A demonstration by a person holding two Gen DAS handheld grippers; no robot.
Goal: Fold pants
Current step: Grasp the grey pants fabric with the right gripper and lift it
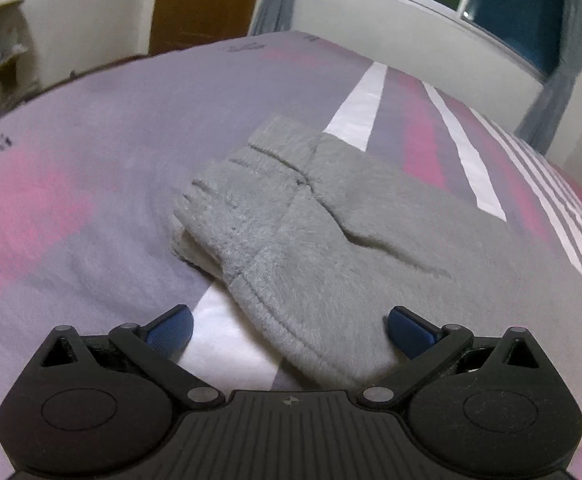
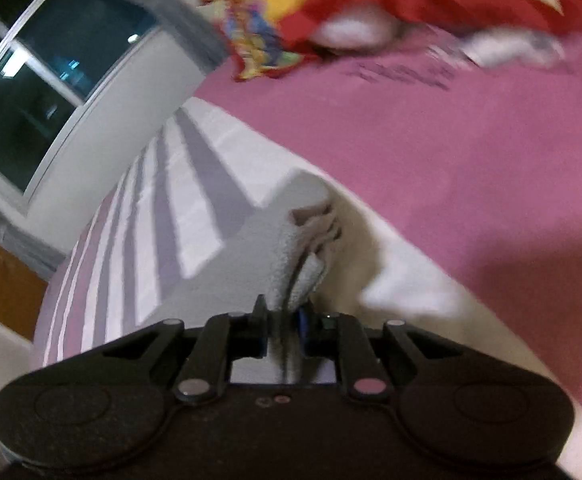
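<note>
Right gripper (image 2: 283, 320): jaws drawn together, clamped on a thin bunch of grey fleece, the pants (image 2: 303, 256), which rise from the jaws as several stacked edges. Left gripper (image 1: 291, 330): jaws wide apart, the hemmed end of the pants (image 1: 311, 240) lying between the blue pads (image 1: 409, 330) but not pinched; whether the fabric touches either pad is unclear.

Pants lie mid-bed in the left view, partly folded, ribbed waistband at the far end from the left gripper, one layer doubled over diagonally. Beyond them, the striped pink, grey and white bedspread (image 1: 91, 160).

Risks, as judged:
- Right grip takes only a narrow edge. Fleece is slippery and bulky; a fast lift could pull one layer free and let the fold spill.
- With the left jaws open, nothing pins the near hem. Dragging from the right could slide the whole bundle across the bedspread and skew it.
- Closing the left jaws low could snag bedspread along with hem.

Hard to make out:
- Right view is motion-blurred; layer count in the jaws uncertain.
- Which part of the pants the right jaws hold cannot be matched to the left view.
- Coloured cloth (image 2: 291, 8) beyond the pants is smeared, identity unclear.
</note>
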